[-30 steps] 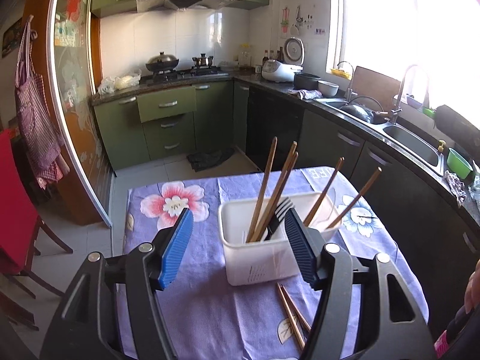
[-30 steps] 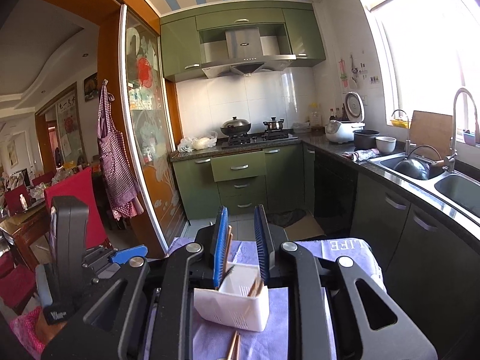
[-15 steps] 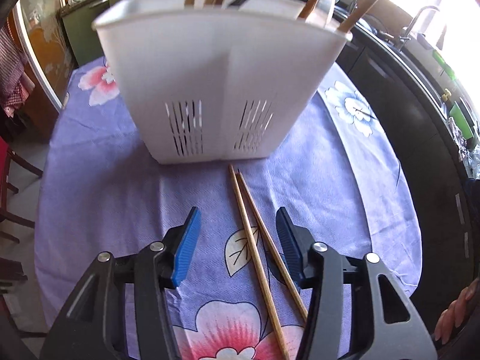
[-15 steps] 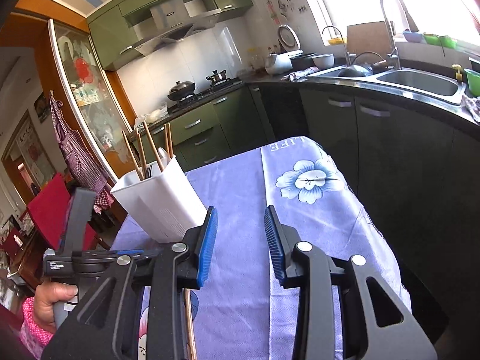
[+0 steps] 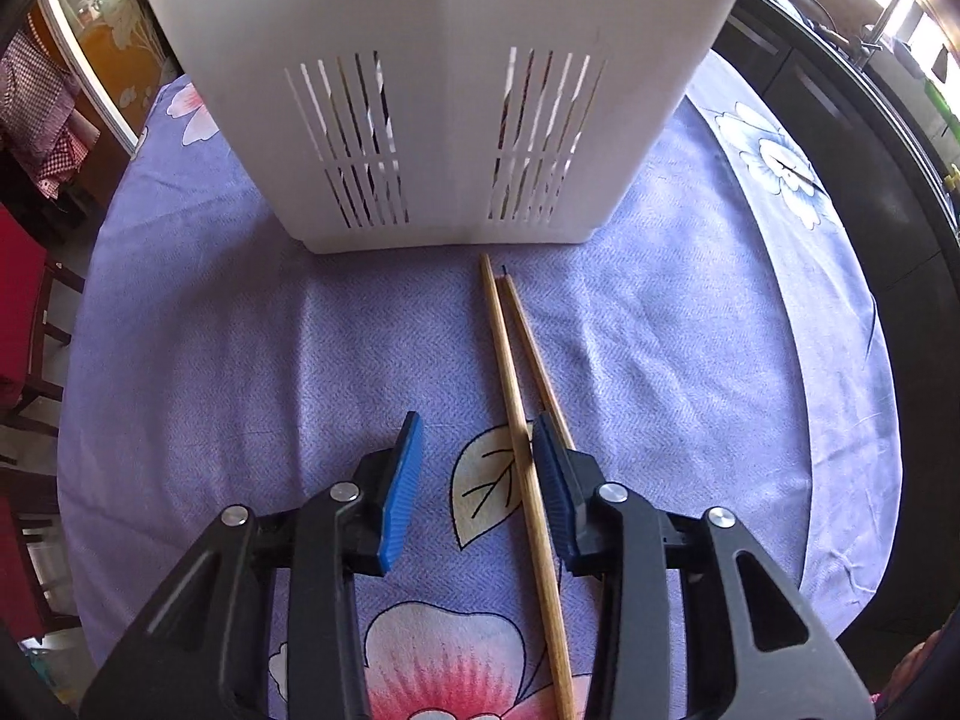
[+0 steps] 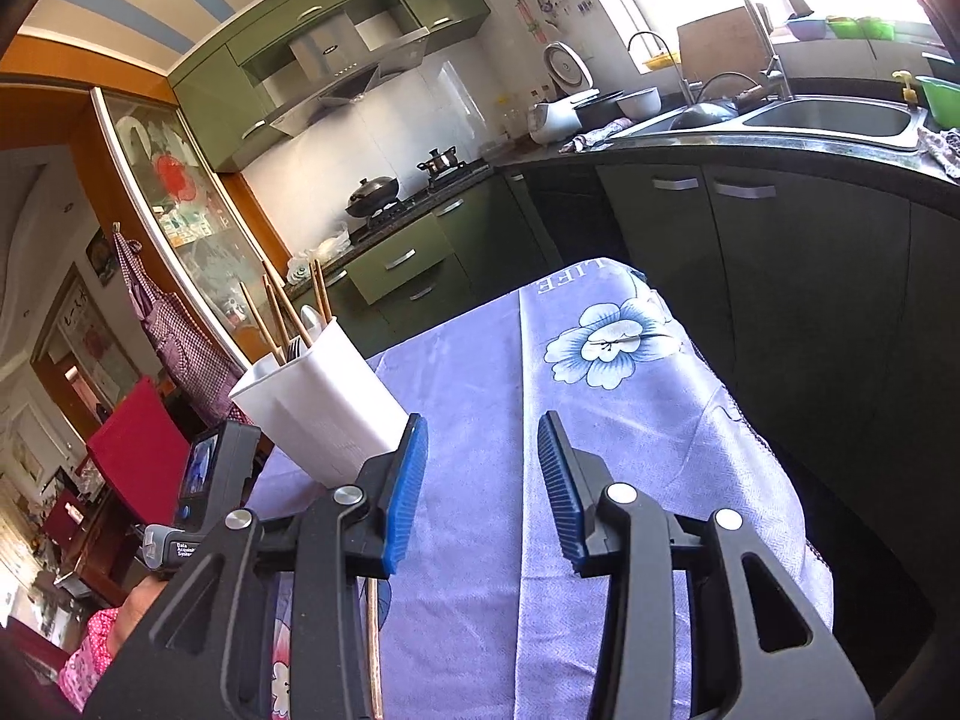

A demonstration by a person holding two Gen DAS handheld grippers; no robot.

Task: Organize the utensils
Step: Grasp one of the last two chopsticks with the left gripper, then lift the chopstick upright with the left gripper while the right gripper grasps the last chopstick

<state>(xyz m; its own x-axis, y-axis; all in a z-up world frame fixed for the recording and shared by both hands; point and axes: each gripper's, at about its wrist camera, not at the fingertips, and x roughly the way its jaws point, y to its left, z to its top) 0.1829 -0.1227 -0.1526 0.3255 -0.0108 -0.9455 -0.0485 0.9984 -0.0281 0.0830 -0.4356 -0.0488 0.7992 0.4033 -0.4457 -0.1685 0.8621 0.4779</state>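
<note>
Two wooden chopsticks [image 5: 510,354] lie side by side on the purple flowered tablecloth [image 5: 240,360], tips near the white slotted utensil holder [image 5: 432,90]. My left gripper [image 5: 474,450] is open and low over the cloth; one chopstick runs between its blue pads [image 5: 399,486], close against the right pad, the other passes under that pad. In the right wrist view the holder [image 6: 318,402] stands at the left with several chopsticks and cutlery in it. My right gripper [image 6: 480,468] is open and empty above the cloth, to the right of the holder.
The table's right edge [image 6: 750,420] drops off beside dark green cabinets and a sink counter [image 6: 828,120]. A red chair [image 6: 138,450] stands at the left. The left hand-held device [image 6: 204,492] shows beside the holder in the right wrist view.
My left gripper has dropped lower and moved forward along the chopsticks, closer to the holder. My right gripper has shifted little, still open over the cloth.
</note>
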